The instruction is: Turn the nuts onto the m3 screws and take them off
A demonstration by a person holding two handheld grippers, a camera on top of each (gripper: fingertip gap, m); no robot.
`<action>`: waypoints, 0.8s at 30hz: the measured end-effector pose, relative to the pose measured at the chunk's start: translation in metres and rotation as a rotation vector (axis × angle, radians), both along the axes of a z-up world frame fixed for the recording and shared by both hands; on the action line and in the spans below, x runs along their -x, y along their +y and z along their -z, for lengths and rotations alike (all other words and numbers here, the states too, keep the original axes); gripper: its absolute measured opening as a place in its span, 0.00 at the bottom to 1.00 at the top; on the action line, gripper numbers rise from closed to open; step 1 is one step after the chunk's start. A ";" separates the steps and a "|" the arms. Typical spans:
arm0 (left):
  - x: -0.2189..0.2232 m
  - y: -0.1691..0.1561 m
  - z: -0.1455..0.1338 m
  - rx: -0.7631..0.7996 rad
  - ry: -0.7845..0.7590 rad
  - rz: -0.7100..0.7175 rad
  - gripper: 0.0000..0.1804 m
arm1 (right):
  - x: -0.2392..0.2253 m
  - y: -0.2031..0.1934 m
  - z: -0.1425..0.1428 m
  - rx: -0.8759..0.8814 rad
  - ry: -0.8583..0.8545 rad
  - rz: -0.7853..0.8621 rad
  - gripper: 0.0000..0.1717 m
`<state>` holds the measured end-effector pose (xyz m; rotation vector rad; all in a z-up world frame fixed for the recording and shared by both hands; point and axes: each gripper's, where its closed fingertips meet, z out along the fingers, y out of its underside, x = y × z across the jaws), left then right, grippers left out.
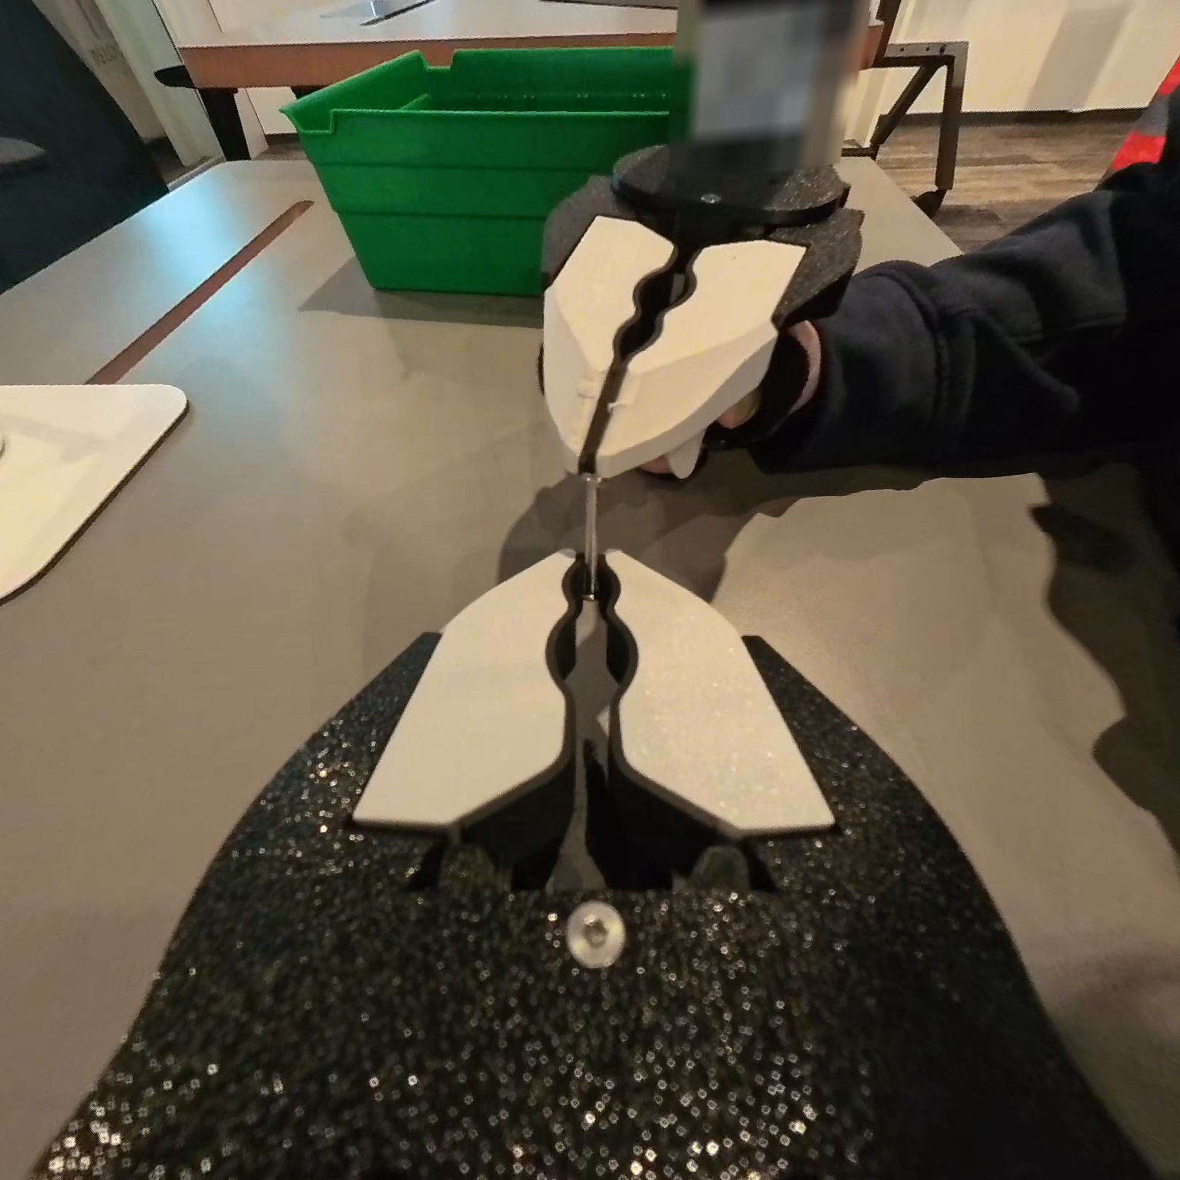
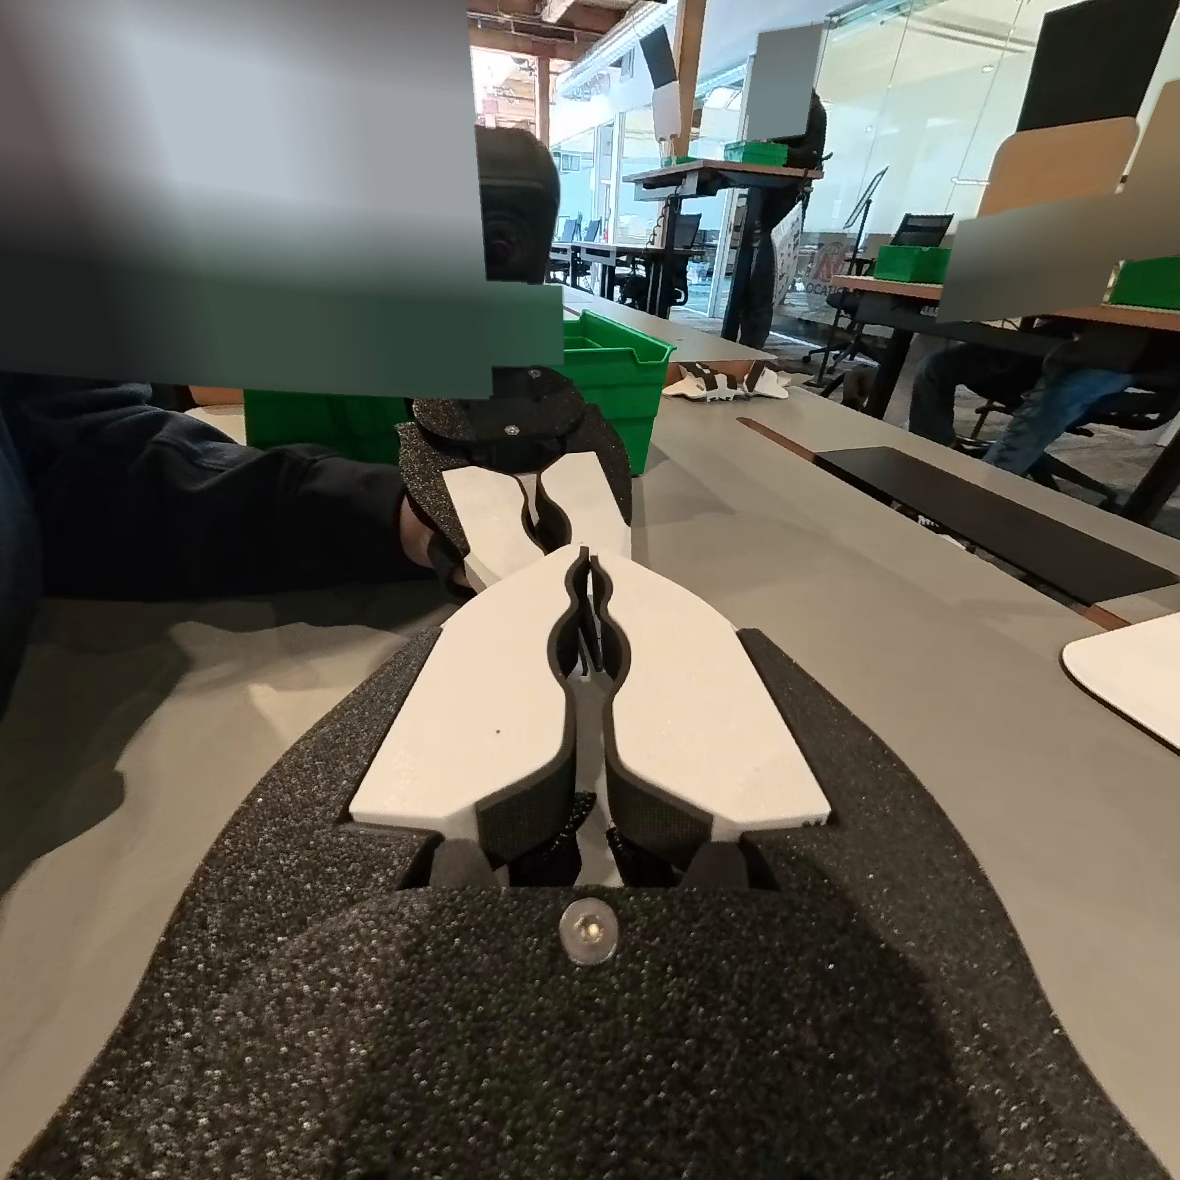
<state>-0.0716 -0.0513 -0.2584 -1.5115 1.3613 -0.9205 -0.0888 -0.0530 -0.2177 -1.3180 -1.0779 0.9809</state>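
1. The left gripper [image 1: 590,562] is clamped on the near end of a thin metal screw [image 1: 592,520] above the grey table [image 1: 255,511].
2. The right gripper [image 1: 589,461], fingers together, pinches a nut [image 1: 592,473] at the screw's far end.
3. A green bin [image 1: 447,191] stands farther back.

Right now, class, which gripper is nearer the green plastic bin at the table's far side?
Right. The right gripper sits just before the green plastic bin; the left gripper is farther back, screw between them.
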 end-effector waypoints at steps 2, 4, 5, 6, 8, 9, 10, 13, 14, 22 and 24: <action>0.000 0.000 0.000 0.001 0.000 0.000 0.02 | 0.000 0.000 0.000 -0.001 0.001 -0.001 0.00; 0.000 0.000 0.000 0.002 0.001 0.000 0.02 | 0.000 0.000 0.000 0.001 0.004 0.001 0.01; 0.000 0.000 0.000 0.002 0.002 0.001 0.02 | -0.001 0.000 -0.001 0.002 0.006 0.002 0.01; 0.000 0.000 0.001 0.001 0.003 0.001 0.02 | -0.001 0.001 -0.001 0.003 0.008 0.003 0.01; 0.000 0.000 0.001 0.000 0.006 0.001 0.02 | -0.001 0.001 -0.001 0.005 0.010 0.002 0.01; 0.000 0.000 0.001 0.000 0.006 0.002 0.02 | -0.001 0.001 -0.001 0.005 0.011 0.003 0.01; 0.000 0.000 0.001 0.000 0.006 0.002 0.02 | -0.001 0.001 -0.001 0.005 0.011 0.005 0.01; 0.000 0.000 0.001 0.001 0.004 0.002 0.02 | -0.001 0.001 -0.001 0.005 0.013 0.007 0.01; 0.000 0.000 0.001 0.002 0.003 0.002 0.02 | -0.002 0.002 -0.002 0.006 0.016 0.010 0.01; -0.001 0.000 0.002 0.008 0.012 0.001 0.02 | -0.002 0.003 -0.002 0.008 0.023 0.019 0.00; -0.001 0.000 0.002 0.007 0.014 0.001 0.02 | -0.002 0.002 -0.002 0.003 0.015 0.017 0.00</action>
